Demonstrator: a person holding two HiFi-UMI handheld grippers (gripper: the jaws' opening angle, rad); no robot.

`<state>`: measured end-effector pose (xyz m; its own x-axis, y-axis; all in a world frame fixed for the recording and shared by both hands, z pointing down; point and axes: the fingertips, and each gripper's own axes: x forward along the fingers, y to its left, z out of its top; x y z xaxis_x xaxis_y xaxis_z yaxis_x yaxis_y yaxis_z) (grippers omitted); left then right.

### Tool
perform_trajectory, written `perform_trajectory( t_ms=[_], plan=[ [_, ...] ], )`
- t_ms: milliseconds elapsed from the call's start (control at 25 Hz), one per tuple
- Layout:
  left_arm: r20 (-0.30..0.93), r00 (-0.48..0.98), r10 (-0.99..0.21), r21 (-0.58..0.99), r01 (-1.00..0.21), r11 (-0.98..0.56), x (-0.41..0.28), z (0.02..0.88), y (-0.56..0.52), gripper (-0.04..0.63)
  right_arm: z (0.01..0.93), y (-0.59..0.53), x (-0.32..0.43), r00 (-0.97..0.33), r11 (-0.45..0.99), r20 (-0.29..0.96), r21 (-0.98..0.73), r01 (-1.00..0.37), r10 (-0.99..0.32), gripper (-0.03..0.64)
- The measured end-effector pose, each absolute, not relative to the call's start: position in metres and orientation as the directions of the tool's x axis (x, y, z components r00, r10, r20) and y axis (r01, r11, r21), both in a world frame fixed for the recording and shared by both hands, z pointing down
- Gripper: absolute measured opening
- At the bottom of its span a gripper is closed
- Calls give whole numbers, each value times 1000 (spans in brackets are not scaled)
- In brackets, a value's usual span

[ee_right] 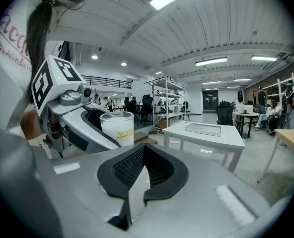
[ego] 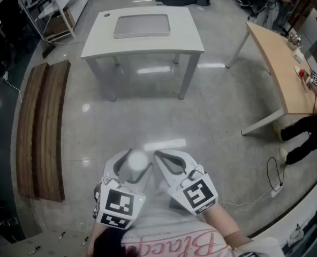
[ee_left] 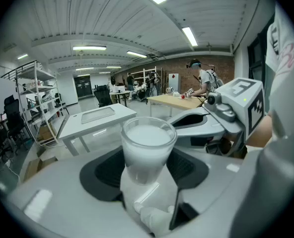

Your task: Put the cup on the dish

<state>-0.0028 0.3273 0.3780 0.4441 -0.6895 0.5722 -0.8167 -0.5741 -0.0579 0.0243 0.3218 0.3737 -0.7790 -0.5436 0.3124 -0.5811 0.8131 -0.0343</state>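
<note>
A white cup [ego: 137,158] stands upright between the jaws of my left gripper [ego: 138,163], which is shut on it low in the head view. The left gripper view shows the cup [ee_left: 148,142] from close up, pinched between the black pads [ee_left: 105,168]. My right gripper [ego: 169,162] hangs just to the right of it, its jaws together and nothing between them. It looks at the cup [ee_right: 117,128] from the side. A flat grey rectangular dish [ego: 141,25] lies on the white table [ego: 185,39] a good way ahead. Both grippers hang over bare floor, short of the table.
A brown wooden bench [ego: 40,127] runs along the left. A light wooden table [ego: 284,74] stands at the right, with a seated person's legs [ego: 303,135] beside it. Metal shelves [ego: 57,4] stand at the far left, and a cable [ego: 273,175] lies on the floor at the right.
</note>
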Motion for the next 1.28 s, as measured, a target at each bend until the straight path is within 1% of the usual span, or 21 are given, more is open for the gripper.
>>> perform_trajectory(
  t_ms=[480,680,800,880,1120,1280],
  plan=[
    [551,468,-691,-26,-818,-575,-5,382,300,258,372,297,22,-767,808,318,-3,-589,-557,0],
    [546,470,-694,-19,-821,-571,-13,389,270,258,373,273,19,-739,799,347,54,-598,-577,0],
    [541,477,-693,-14,-819,-574,-14,394,249,258,370,258,20,-739,790,321,52,-611,-593,2],
    [535,487,-690,-5,-816,-579,-14,396,235,258,371,246,23,-739,783,306,34,-622,-600,2],
    [537,491,-686,-3,-812,-584,-15,398,182,258,375,191,27,-703,748,330,17,-663,-630,2],
    [535,501,-680,1,-806,-592,-20,395,144,258,371,149,17,-696,742,333,14,-670,-636,2]
  ],
)
